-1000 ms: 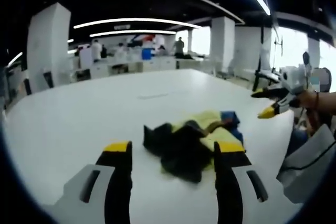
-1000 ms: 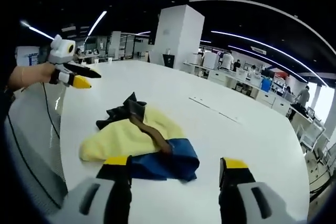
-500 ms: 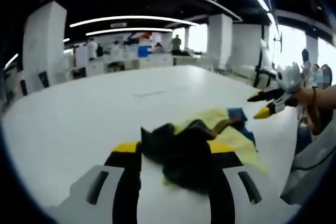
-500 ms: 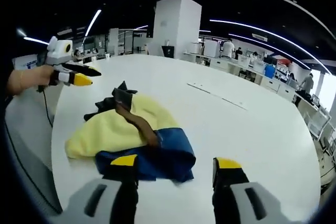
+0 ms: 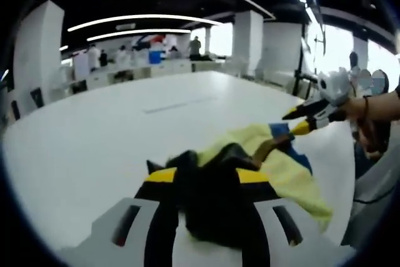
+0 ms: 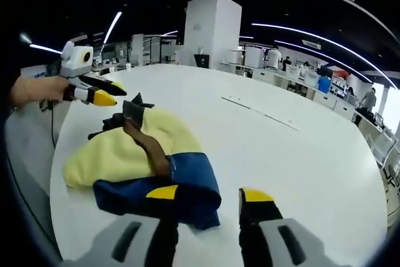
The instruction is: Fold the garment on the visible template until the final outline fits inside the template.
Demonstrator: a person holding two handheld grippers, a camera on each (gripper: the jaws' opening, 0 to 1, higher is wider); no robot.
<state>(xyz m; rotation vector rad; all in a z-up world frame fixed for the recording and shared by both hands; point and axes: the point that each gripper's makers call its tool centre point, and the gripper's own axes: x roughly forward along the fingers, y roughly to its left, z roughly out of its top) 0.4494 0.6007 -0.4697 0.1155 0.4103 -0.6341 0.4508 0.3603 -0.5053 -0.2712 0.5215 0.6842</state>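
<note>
A crumpled garment lies on the white table (image 5: 87, 136), with a black part (image 5: 206, 201), a yellow part (image 5: 284, 170), a blue part (image 6: 187, 179) and a brown strip (image 6: 147, 145). My left gripper (image 5: 207, 176) is open, and its jaws straddle the black end, which bulges between them. From the right gripper view the left gripper (image 6: 117, 96) hovers at the garment's far black end (image 6: 119, 120). My right gripper (image 6: 209, 195) is open with its left jaw over the blue edge. It enters the left gripper view from the right as the right gripper (image 5: 294, 123), above the blue end.
A thin grey line (image 6: 256, 112) marks the table beyond the garment. The table edge (image 6: 56, 173) runs close on the left of the right gripper view, with a cable (image 6: 53, 126) hanging there. A white pillar (image 6: 212, 29), desks and people stand far behind.
Both grippers have moved in onto the garment, and their jaws have narrowed. The black end now sits between the left jaws, and the blue edge reaches the right gripper's left jaw.
</note>
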